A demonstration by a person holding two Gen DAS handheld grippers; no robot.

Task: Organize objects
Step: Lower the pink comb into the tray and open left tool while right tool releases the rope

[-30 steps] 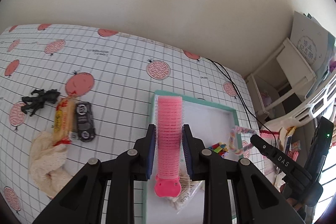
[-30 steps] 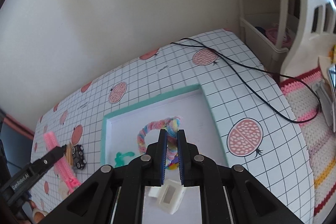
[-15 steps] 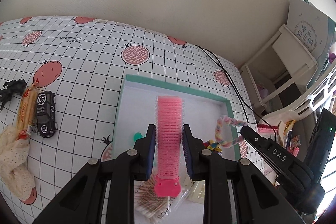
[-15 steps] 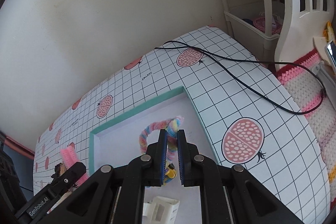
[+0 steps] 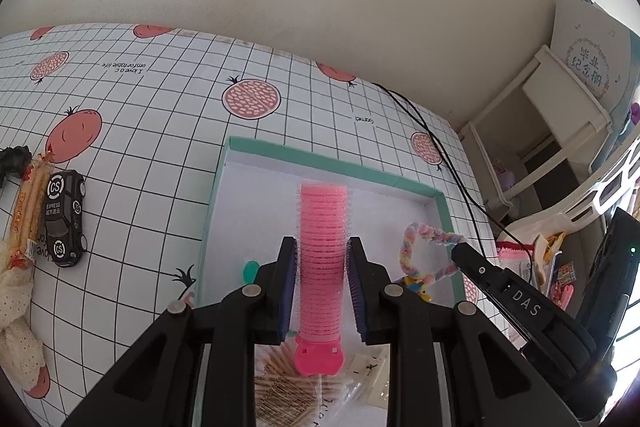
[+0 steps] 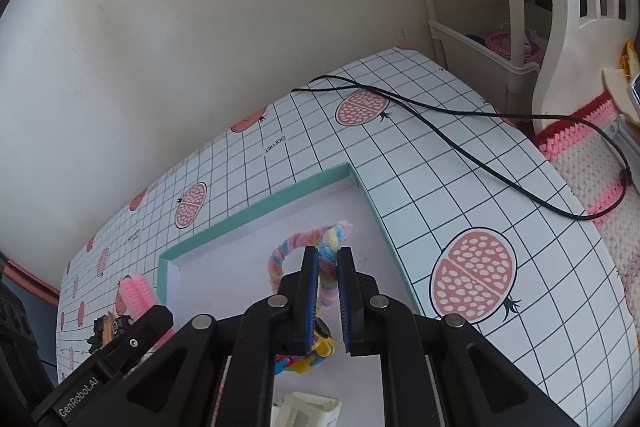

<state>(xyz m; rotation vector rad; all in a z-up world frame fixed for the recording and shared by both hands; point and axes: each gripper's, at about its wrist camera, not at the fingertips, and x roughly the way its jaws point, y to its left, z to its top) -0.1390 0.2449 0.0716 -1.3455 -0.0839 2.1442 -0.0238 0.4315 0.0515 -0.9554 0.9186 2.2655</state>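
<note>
My left gripper (image 5: 321, 241) is shut on a pink hair roller (image 5: 323, 211), which points forward over the teal-rimmed white box (image 5: 320, 161). My right gripper (image 6: 327, 251) is shut on a pastel rainbow fuzzy loop (image 6: 288, 247) and holds it over the box's right part (image 6: 256, 211). In the left wrist view the loop (image 5: 412, 239) hangs at the right gripper's tip (image 5: 460, 251). In the box lie a packet of toothpicks (image 5: 280, 391), a small green piece (image 5: 251, 269), a yellow toy figure (image 5: 416, 285) and a white clip (image 6: 308, 411).
Left of the box on the grid-patterned tablecloth lie a black toy car (image 5: 64, 219), a snack stick packet (image 5: 30, 203), a cream lace cloth (image 5: 16, 327) and a dark figure (image 5: 14, 157). A black cable (image 5: 440, 155) crosses the table's right side. A white shelf (image 5: 540, 131) stands beyond the right edge.
Both grippers have come lower. The left one carried the roller rightward over the box; the car and cloth slid to the left edge. The right one brought the fuzzy loop in over the box.
</note>
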